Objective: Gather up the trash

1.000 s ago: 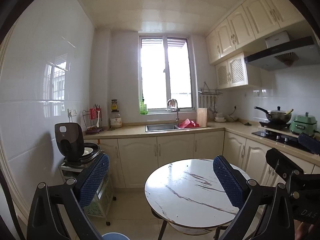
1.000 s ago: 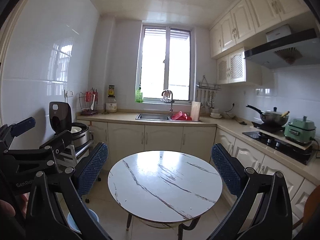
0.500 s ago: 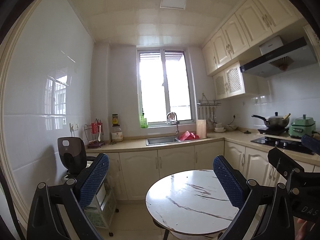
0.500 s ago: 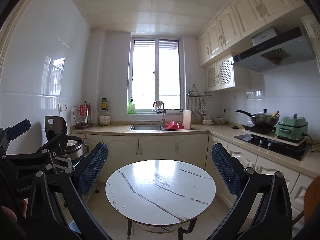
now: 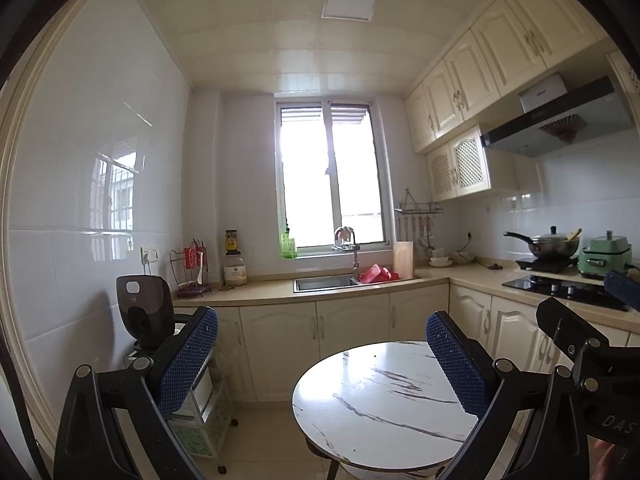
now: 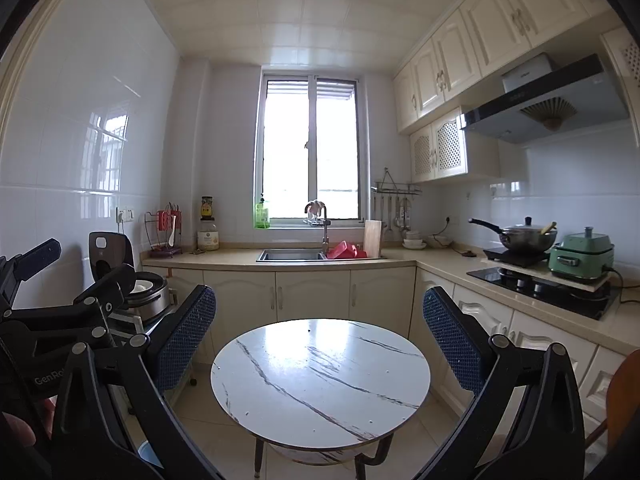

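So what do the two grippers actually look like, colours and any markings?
Both match: black angular link frames with silver round bolts, and fingers faced with blue dimpled pads. The left gripper appears in the right view with pale "GenRo" lettering; the right gripper shows "DAS" in the left view. No cables or sleeves are visible.

both views tilted upward, round table (image 6: 320,380) lower in frame

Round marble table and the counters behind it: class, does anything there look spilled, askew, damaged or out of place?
Little stands out. The round table carries only a few tiny dark specks. One oddity: the rice cooker at left stands with its lid up. Both grippers are open and hold nothing.
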A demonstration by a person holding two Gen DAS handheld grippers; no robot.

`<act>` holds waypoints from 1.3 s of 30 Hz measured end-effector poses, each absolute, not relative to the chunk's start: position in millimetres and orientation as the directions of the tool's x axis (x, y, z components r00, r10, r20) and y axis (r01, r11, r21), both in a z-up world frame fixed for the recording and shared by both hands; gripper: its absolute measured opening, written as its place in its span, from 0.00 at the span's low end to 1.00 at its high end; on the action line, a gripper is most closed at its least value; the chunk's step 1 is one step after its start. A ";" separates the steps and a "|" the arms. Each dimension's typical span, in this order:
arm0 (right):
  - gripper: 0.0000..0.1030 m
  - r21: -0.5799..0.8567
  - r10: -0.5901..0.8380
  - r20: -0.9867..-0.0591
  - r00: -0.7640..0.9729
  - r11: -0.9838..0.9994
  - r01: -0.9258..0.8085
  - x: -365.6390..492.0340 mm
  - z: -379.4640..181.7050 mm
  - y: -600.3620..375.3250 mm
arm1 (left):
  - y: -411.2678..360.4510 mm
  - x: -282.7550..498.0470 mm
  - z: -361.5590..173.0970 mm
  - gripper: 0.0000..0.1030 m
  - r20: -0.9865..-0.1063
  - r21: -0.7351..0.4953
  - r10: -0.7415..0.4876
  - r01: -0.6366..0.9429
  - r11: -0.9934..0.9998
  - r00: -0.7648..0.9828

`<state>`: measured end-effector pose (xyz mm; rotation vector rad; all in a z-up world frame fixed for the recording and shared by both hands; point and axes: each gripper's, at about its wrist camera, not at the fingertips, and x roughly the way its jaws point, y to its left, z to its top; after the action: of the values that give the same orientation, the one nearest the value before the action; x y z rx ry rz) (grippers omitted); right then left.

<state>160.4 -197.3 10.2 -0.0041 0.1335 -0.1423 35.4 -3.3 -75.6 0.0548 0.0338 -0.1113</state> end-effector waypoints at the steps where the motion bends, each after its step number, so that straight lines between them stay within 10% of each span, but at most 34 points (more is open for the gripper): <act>1: 1.00 -0.013 -0.140 -0.133 0.981 0.990 0.140 160.3 10.0 -197.3 | -3.6 35.0 -76.8 0.99 -0.033 0.055 -0.109 0.110 0.992 0.994; 39: 1.00 -0.007 -0.144 -0.139 0.980 0.990 0.144 160.9 8.4 -201.4 | -9.3 53.3 -80.8 0.99 -0.036 0.065 -0.109 0.111 0.992 0.993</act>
<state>160.9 -201.4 8.4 0.0027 0.1395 -0.1451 53.3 -9.3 -80.8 0.0674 0.0323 -0.1105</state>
